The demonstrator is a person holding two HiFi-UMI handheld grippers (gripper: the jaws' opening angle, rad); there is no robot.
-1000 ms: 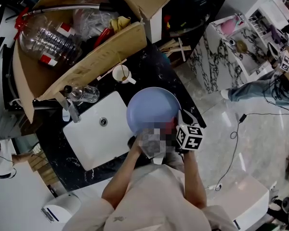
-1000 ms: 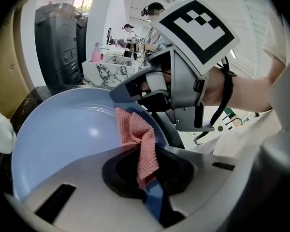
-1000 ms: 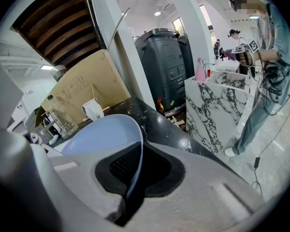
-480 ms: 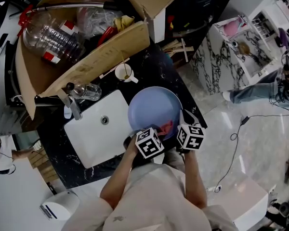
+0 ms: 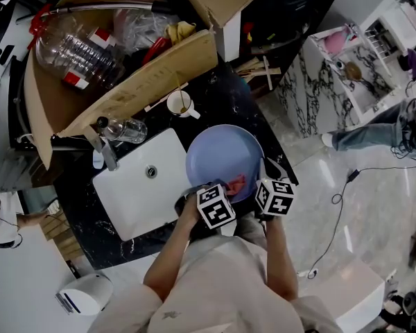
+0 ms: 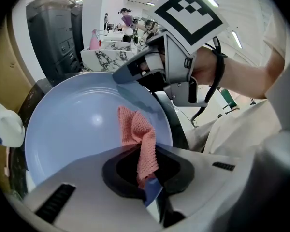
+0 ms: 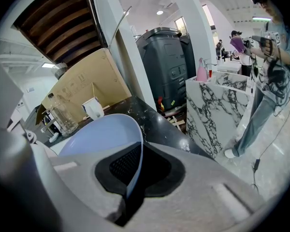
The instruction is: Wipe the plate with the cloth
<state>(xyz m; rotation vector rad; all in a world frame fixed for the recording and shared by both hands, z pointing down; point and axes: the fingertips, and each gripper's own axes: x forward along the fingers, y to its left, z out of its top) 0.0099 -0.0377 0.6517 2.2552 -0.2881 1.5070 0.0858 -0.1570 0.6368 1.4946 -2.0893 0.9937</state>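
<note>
A pale blue plate (image 5: pixel 223 157) is held tilted over the black counter beside the sink. My right gripper (image 5: pixel 267 180) is shut on the plate's rim (image 7: pixel 136 151), which runs between its jaws. My left gripper (image 5: pixel 206 189) is shut on a pink knitted cloth (image 6: pixel 141 140). That cloth (image 5: pixel 236 184) lies against the near inner face of the plate (image 6: pixel 77 129). The right gripper (image 6: pixel 176 76) shows in the left gripper view at the plate's far edge.
A white sink (image 5: pixel 142 186) with a tap (image 5: pixel 105 153) lies left of the plate. A white cup (image 5: pixel 179 105) and a clear bottle (image 5: pixel 125 131) stand behind it. An open cardboard box (image 5: pixel 125 82) with a large plastic bottle fills the back. A marble cabinet (image 7: pixel 217 110) stands on the right.
The left gripper's marker cube, hidden a second ago, now shows beside the right one. The cloth has shifted slightly on the plate's near side. The plate stays held.
</note>
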